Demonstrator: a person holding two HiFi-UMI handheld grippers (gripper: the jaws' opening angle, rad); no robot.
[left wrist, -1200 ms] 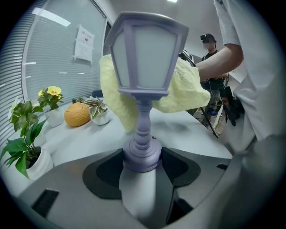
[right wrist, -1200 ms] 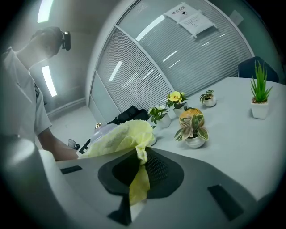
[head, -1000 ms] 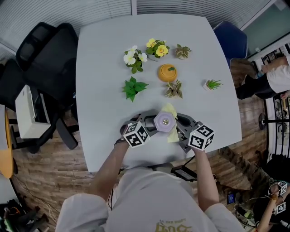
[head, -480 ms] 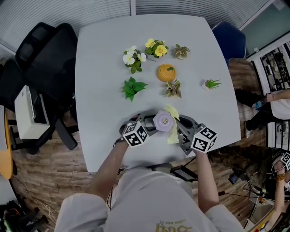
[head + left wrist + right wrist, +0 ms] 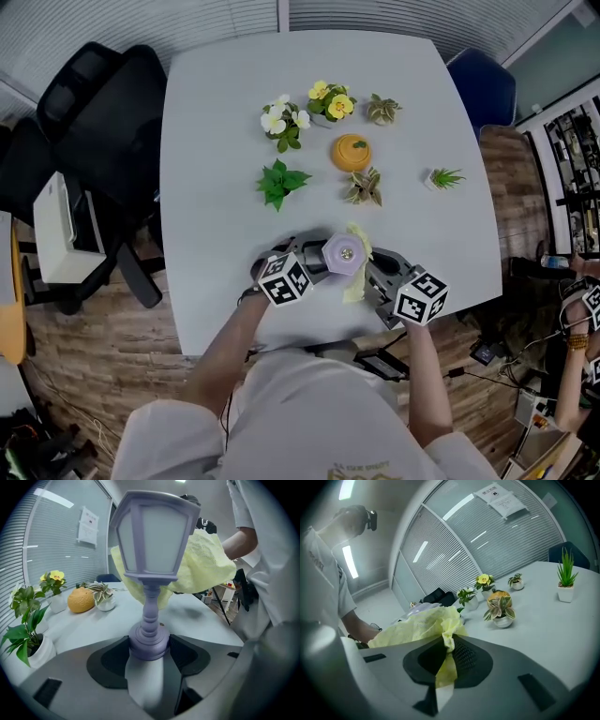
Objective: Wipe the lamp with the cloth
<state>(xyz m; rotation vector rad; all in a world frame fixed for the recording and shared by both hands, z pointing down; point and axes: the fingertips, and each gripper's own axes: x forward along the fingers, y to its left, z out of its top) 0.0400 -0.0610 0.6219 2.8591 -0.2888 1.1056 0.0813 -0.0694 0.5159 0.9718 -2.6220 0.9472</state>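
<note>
Jaws of the left gripper [image 5: 149, 643], at the bench's [image 5: 216, 141] near edge, clamp the upright lamp [image 5: 152, 541] by its base. Right gripper [image 5: 446, 656] jaws pinch the yellow cloth [image 5: 417, 625], pressed against the shade's right side, nearest for wiping.

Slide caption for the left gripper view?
Left gripper grips the purple lamp by its base; yellow cloth behind its shade.
</note>
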